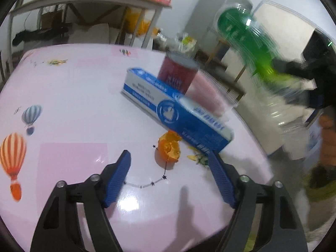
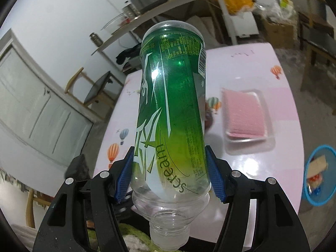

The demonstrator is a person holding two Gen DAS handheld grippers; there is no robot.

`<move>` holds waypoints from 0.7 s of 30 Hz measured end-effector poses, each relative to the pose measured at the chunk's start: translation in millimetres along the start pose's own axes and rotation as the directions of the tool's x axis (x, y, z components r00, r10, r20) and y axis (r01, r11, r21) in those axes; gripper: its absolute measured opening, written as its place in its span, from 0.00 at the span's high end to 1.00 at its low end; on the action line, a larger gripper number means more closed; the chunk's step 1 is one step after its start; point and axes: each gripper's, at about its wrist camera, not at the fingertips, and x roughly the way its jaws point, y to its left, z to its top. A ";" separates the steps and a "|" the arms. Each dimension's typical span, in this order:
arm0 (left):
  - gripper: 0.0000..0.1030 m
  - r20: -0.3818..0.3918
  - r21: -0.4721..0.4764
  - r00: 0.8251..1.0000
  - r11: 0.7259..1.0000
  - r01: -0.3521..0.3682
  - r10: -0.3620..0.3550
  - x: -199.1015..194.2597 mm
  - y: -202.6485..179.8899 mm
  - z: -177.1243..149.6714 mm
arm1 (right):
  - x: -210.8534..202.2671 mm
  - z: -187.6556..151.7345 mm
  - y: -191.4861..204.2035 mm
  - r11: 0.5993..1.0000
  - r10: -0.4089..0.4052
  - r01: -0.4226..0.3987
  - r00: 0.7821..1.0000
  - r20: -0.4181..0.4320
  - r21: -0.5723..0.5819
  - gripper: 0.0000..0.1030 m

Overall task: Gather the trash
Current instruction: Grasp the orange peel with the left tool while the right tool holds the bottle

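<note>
Bottle [image 2: 171, 113] of clear plastic with a green printed sleeve sits clamped in the right claw [image 2: 171, 172], its two blue ribbed pads [image 2: 124, 178] pressing the lower sides of the sleeve; the neck, with no cap that can be seen, points back toward the camera and the rounded base juts forward beyond the fingertips. It looks empty and light, and the thin smooth wall will likely dent or slip under a hard squeeze, so the grip should stay firm but gentle. Far to the right of that claw, below the edge of the pink counter [image 2: 283, 109], a blue bin [image 2: 310, 197] already holds scraps; the step in hand is probably carrying the bottle there, and it would go best by bringing the bottle squarely over the bin's mouth before letting go. Ahead and to the right of the bottle lies a clear plastic tray [image 2: 247, 119] with a pink ribbed pad inside. The left claw [image 1: 170, 161] stands wide and holds nothing, hovering low over the glossy, balloon-printed counter. Just ahead, between its fingertips, lies a curled, ragged piece of orange peel [image 1: 169, 149], soft and irregular. Beyond the right fingertip lies a long blue-and-white cardboard box [image 1: 178, 107], with a dark red can [image 1: 177, 73] upright behind it. Small yellow-green scraps [image 1: 197, 158] lie close to the right pad.
</note>
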 end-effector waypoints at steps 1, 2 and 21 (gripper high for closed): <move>0.34 -0.019 0.003 1.000 1.000 -0.007 0.007 8.3 -2.2 2.1 | -0.3 -0.3 -2.5 1.000 0.000 0.000 1.000 0.001 0.008 0.41; 0.38 -0.039 -0.001 0.999 1.000 -0.006 0.006 16.7 -2.8 4.1 | -0.9 -1.5 -7.1 1.000 0.001 -0.001 1.000 0.004 0.017 0.41; 0.86 -0.024 0.219 0.960 0.938 -0.268 0.279 48.3 -43.6 -3.7 | -18.0 -2.2 -19.8 0.997 0.030 -0.032 0.999 0.033 0.068 0.41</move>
